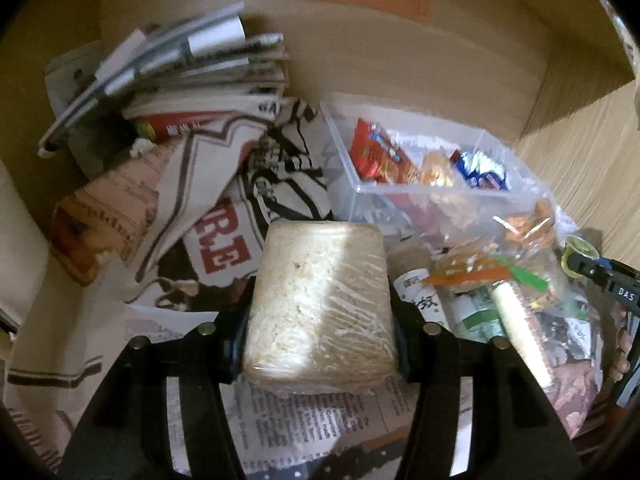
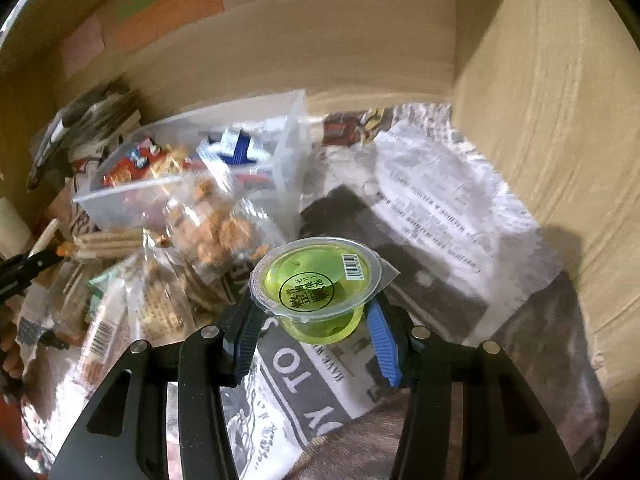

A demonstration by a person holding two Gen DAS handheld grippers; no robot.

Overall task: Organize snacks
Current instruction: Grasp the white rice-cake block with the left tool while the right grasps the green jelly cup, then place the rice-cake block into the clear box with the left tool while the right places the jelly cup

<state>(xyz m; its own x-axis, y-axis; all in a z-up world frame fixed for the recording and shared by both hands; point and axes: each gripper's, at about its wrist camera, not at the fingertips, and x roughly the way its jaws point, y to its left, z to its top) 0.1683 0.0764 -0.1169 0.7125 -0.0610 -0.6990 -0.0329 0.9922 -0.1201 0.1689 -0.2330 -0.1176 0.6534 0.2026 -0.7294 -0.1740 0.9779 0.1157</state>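
Sorting snacks, partway | left gripper (image 1: 320,320) jaws clamped on wrapped rice cake (image 1: 320,304) | right gripper (image 2: 312,328) jaws clamped on green jelly cup (image 2: 316,284) | clear bin (image 1: 360,190) ahead holds some packets | loose bags (image 1: 520,240) left outside it

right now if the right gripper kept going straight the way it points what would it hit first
Probably the newspaper spread ahead of it. The right gripper is shut on the green jelly cup; the clear plastic bin stands just left of that line, though depth is hard to judge.
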